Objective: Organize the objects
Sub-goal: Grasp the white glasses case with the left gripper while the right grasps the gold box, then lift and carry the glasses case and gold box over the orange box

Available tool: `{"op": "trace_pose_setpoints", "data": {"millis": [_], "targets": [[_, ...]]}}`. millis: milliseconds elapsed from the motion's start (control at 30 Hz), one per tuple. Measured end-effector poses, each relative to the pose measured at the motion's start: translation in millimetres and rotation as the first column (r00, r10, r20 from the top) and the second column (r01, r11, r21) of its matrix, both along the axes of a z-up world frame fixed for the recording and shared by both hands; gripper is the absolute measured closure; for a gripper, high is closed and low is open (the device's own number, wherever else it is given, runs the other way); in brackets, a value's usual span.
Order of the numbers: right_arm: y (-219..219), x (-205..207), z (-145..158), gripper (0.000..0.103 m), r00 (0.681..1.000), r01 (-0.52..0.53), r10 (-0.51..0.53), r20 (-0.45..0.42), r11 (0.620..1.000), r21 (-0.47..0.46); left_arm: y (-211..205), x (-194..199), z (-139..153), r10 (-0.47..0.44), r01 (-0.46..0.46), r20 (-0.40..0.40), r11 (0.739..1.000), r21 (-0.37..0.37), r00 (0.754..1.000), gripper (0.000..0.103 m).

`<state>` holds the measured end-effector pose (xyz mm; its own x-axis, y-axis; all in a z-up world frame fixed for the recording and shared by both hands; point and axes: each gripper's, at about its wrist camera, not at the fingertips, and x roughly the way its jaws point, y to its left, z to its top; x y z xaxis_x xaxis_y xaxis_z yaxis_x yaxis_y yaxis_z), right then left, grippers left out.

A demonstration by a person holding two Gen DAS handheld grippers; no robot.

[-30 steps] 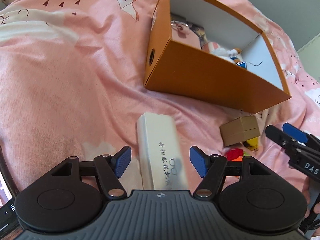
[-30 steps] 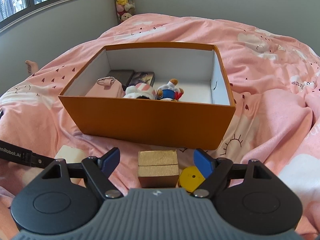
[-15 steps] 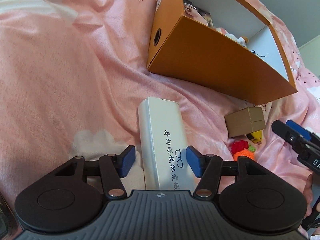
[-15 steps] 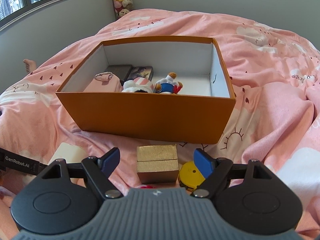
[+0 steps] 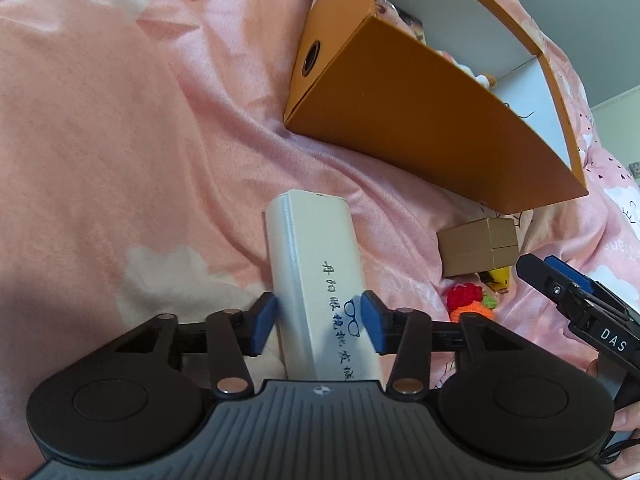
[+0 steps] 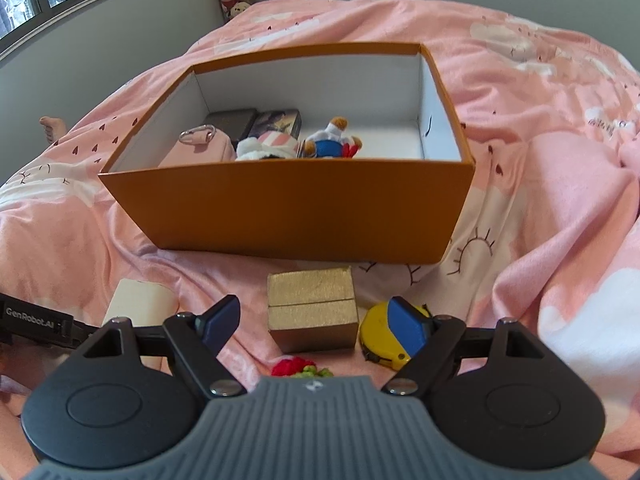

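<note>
A white glasses case [image 5: 316, 264] with blue writing lies on the pink bedspread. My left gripper [image 5: 318, 320] straddles its near half, its jaws closing, and both blue pads [image 5: 264, 320] touch the case's sides. The case's far end [image 6: 140, 300] shows in the right wrist view. My right gripper [image 6: 314, 316] hangs open just before a small gold box [image 6: 312, 304], touching nothing. That box [image 5: 476, 248] sits in front of the open orange box [image 6: 300, 208], which holds plush toys, a pink pouch and dark cases.
A yellow tape measure [image 6: 380, 332] lies right of the gold box, partly behind my right finger. A red and green crochet piece [image 5: 468, 300] lies near it. The orange box [image 5: 420, 120] stands beyond the case. A bare foot [image 6: 50, 128] shows at the bed's far left.
The left gripper has sunk over the white case and its jaws have narrowed from wide apart to touching the case's sides. The right gripper has barely moved.
</note>
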<state>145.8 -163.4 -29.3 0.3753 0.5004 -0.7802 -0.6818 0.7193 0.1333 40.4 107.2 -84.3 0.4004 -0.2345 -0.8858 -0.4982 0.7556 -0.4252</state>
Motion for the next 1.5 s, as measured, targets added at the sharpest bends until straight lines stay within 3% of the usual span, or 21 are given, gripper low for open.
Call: {"op": "trace_pose_setpoints", "data": {"millis": [133, 267, 467, 600, 800, 1267, 1500], "targets": [[6, 5, -5, 0.022, 1.000, -0.021, 0.021, -0.002, 1.000, -0.011, 1, 2, -6, 0.011, -0.011, 0.004, 1.000, -0.028, 1.000, 0.045], [15, 12, -10, 0.022, 0.998, -0.055, 0.056, 0.006, 0.998, -0.040, -1, -3, 2, 0.023, -0.022, 0.036, 1.000, -0.015, 0.999, 0.057], [21, 24, -21, 0.022, 0.996, -0.078, 0.075, -0.047, 0.996, -0.051, -7, -6, 12, 0.008, -0.009, 0.078, 1.000, 0.012, 0.997, 0.063], [25, 30, -28, 0.040, 0.992, -0.101, 0.095, -0.085, 0.993, -0.064, -11, -4, 19, -0.011, 0.007, 0.110, 0.999, 0.039, 0.994, 0.065], [25, 26, -28, 0.041, 0.991, -0.105, 0.099, -0.085, 0.992, -0.067, -16, -2, 24, -0.035, 0.024, 0.135, 0.996, 0.080, 0.990, 0.066], [4, 14, 41, 0.041, 0.990, -0.136, 0.137, -0.019, 0.990, 0.046, -34, 0, 74, -0.140, 0.081, 0.265, 0.972, 0.220, 0.954, 0.070], [3, 11, 80, 0.041, 0.982, -0.188, 0.184, 0.044, 0.978, 0.090, -35, 14, 101, -0.171, 0.098, 0.338, 0.970, 0.223, 0.926, 0.070]]}}
